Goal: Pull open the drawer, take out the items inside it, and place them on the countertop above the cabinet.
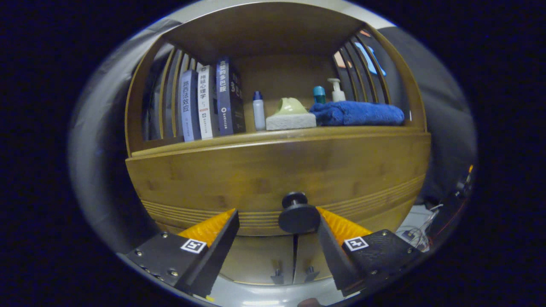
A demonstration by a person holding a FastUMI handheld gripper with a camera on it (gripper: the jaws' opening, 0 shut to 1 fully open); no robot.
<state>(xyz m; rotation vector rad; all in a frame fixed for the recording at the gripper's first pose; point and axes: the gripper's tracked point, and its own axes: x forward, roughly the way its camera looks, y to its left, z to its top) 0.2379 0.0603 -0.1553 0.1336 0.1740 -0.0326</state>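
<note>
A wooden cabinet's drawer front (277, 170) spans the view just ahead of me, closed, with a round dark knob (298, 215) low on its middle. My gripper (276, 217) is open; the knob sits between the fingers, close against the right finger and well apart from the left one. Above the drawer runs the countertop shelf (273, 135). The drawer's inside is hidden.
On the countertop stand three books (211, 104), a small white bottle (259, 111), a green holder on a grey block (291, 115), a folded blue towel (358, 113) and two bottles behind it. Two lower doors (294, 260) sit under the drawer. Cables (416, 232) lie at the right.
</note>
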